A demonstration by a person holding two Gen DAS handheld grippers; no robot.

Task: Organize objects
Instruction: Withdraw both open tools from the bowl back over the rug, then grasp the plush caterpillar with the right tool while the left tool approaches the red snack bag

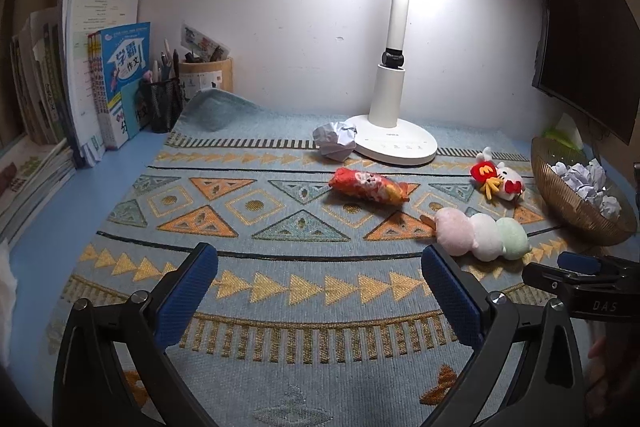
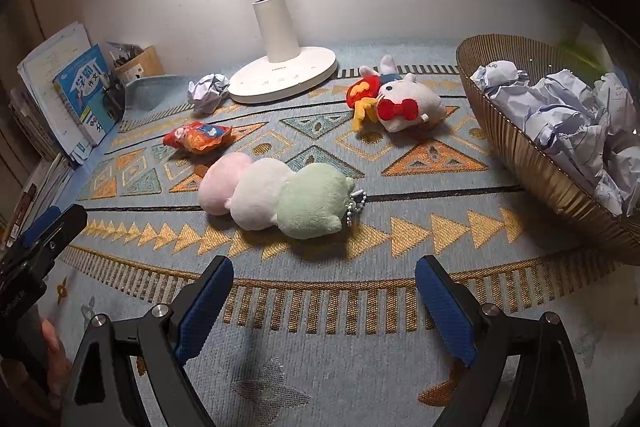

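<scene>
On the bench, covered by a patterned mat [image 2: 320, 307], both grippers hover with their fingers spread wide and nothing between them. The three-lobed plush [image 2: 276, 197], pink, white and green in a row, lies just ahead of the right gripper [image 2: 324, 303] and a little to the left of its centre line, its long axis running slantwise across the view, pink end farther and left, green end nearer and right, a small bead chain at the green end. In the left wrist view the same plush [image 1: 482, 233] sits off to the right of the left gripper [image 1: 320, 291], so the right hand looks the nearer of the two. The basket [image 2: 520, 147], already holding crumpled paper, stands to the right of the plush. Well beyond lie a cat plush [image 2: 404, 103], a red snack packet [image 2: 198, 137] and one loose paper ball [image 2: 208, 91] beside the lamp base [image 2: 284, 77]. A grip across the narrow middle lobe would probably suit the spread fingers best.
</scene>
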